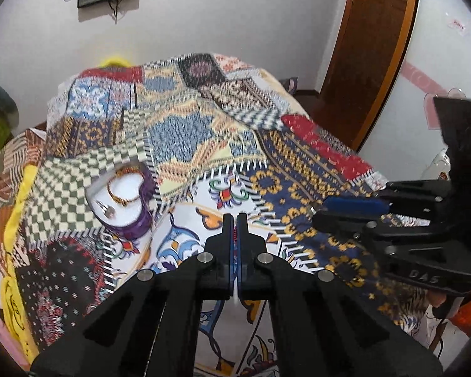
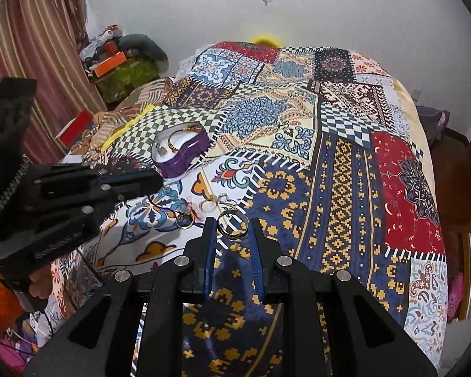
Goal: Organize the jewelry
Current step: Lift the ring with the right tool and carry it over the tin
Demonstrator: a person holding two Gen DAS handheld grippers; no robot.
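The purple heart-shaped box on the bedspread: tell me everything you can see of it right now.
The purple heart-shaped box sits open, no lid in view, on the patchwork bedspread, over the green checked patch. Its walls look glossy purple, its lining white. Inside lie a gold bracelet and a small silvery piece, too blurred to identify. It stands flat and upright. Neither gripper touches it.

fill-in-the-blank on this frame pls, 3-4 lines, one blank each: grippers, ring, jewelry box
1. The right gripper holds a silver ____ between its fingers.
2. The heart-shaped jewelry box has ____ side walls.
3. The left gripper has its jaws ____.
4. The jewelry box sits on a patchwork-patterned ____.

Missing words: ring; purple; shut; bedspread
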